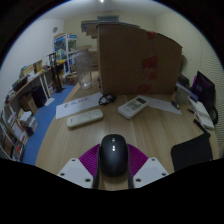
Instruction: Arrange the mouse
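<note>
A black computer mouse (113, 157) sits between my gripper's (113, 172) two fingers, its scroll wheel pointing away from me. Both magenta pads (84, 163) press against its sides, so the fingers are shut on it. The wooden table (90, 140) shows around and beneath the mouse; I cannot tell whether the mouse rests on the table or is held just above it.
A black mat (191, 153) lies on the table just right of the fingers. Beyond the fingers lie a white oblong object (85, 119) and a white remote-like device (133, 104). A large cardboard box (140, 60) stands at the back. Cluttered shelves (25, 100) are to the left.
</note>
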Tool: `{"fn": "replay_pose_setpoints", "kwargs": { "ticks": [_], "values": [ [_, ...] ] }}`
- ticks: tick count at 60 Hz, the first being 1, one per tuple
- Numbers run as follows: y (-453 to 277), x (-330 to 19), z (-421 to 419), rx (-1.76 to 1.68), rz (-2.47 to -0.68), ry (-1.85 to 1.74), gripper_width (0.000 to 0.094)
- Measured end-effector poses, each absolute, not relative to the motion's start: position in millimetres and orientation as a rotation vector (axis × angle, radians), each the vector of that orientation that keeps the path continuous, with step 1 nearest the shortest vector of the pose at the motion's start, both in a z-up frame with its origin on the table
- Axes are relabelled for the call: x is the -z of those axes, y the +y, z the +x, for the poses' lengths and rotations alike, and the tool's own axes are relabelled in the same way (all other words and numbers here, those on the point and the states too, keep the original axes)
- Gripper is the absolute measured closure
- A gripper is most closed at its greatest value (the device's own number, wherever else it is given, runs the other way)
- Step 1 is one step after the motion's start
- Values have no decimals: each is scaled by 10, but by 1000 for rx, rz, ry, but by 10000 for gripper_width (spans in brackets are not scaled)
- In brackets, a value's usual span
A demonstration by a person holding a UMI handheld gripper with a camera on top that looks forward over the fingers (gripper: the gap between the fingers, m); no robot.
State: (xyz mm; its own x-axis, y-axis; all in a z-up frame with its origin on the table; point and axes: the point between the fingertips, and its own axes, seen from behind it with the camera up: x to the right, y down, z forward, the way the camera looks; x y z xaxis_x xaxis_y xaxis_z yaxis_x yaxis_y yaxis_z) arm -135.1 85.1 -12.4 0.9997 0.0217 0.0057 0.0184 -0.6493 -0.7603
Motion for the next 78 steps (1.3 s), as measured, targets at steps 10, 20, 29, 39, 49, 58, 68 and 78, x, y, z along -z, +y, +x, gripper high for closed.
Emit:
{"fn": "replay_pose_setpoints", "kwargs": {
  "ticks": [10, 20, 29, 39, 49, 58, 68, 78],
  "values": [
    [597, -709, -1513, 27, -2181, -39, 564],
    [489, -1936, -1219, 30, -1982, -74, 563],
    [503, -2495, -170, 74, -1880, -26, 563],
    [392, -1730, 1055, 117, -1979, 32, 568],
    [167, -630, 1465, 84, -2166, 34, 566],
    [88, -86, 1487, 46, -2222, 42, 552],
    [50, 75, 1492, 30, -2229, 47, 448],
    [-99, -6, 1473, 22, -2327, 118, 78]
  ]
}}
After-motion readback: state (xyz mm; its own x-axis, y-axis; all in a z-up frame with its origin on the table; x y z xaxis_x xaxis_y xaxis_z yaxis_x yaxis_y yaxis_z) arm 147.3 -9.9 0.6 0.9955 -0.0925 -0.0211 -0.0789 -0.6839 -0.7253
